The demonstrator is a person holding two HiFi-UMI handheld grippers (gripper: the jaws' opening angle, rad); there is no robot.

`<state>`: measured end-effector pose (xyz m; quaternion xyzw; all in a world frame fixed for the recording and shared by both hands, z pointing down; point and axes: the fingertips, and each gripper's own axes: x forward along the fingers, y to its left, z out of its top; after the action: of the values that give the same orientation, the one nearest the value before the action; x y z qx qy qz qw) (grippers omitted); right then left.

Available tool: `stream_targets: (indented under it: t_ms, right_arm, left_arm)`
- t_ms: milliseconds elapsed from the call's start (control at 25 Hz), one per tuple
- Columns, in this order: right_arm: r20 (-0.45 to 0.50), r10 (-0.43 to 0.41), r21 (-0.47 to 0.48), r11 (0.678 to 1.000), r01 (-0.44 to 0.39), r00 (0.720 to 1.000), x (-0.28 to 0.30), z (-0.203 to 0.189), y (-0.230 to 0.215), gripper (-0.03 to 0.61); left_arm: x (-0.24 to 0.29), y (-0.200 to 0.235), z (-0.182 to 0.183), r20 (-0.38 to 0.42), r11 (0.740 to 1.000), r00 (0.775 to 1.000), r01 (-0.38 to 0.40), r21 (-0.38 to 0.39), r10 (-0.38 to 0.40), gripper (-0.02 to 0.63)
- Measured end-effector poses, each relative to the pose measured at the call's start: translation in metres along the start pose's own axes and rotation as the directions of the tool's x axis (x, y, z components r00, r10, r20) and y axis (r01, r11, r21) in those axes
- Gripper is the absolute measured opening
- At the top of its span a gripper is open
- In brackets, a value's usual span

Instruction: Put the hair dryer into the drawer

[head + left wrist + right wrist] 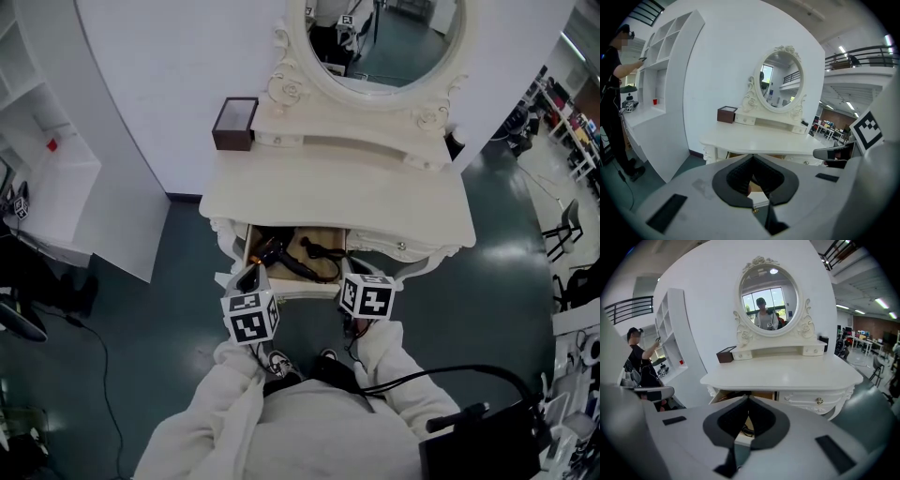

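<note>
Hair dryer (275, 253) lying inside the open drawer (298, 290), cord (323, 251) looped beside it.

Head view: left gripper (251, 277) and right gripper (354, 277) held just in front of the drawer.

Left gripper view: fingers pinched together, nothing between.

Right gripper view: fingers likewise closed, empty.

Likely trouble: cord loop catching the frame once pushed shut, or closed tips slipping off the drawer front.

An oval mirror (384, 42) is mounted behind a white tabletop (375, 202). A brown box (234, 123) is set at the mirror's left.
</note>
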<state>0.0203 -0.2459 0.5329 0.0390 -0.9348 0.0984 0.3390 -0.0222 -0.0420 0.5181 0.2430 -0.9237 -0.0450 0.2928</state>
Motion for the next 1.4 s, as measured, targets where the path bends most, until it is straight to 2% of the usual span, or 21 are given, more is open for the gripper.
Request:
stream_targets:
  t_ms: [160, 440, 720, 1400]
  right_arm:
    - [0.013, -0.006, -0.022, 1.0, 0.006, 1.0, -0.007, -0.002, -0.012, 0.061]
    - [-0.019, 0.067, -0.023, 0.997, -0.068, 0.998, -0.007, -0.002, -0.02, 0.061]
    - [-0.022, 0.113, -0.028, 0.993, -0.114, 0.993, -0.002, 0.003, -0.019, 0.061]
    - [-0.037, 0.128, -0.001, 0.992, -0.128, 0.991, -0.005, 0.003, -0.023, 0.06]
  left_arm:
    - [0.0, -0.008, -0.005, -0.015, 1.0, 1.0, -0.022, -0.013, 0.022, 0.002]
    - [-0.003, -0.028, -0.006, -0.017, 0.999, 0.999, -0.052, 0.007, 0.052, 0.002]
    - [0.001, -0.031, -0.005, -0.018, 0.996, 0.996, -0.085, -0.014, 0.084, 0.0]
    - [0.001, -0.04, -0.003, -0.011, 0.996, 0.996, -0.089, -0.006, 0.089, 0.001]
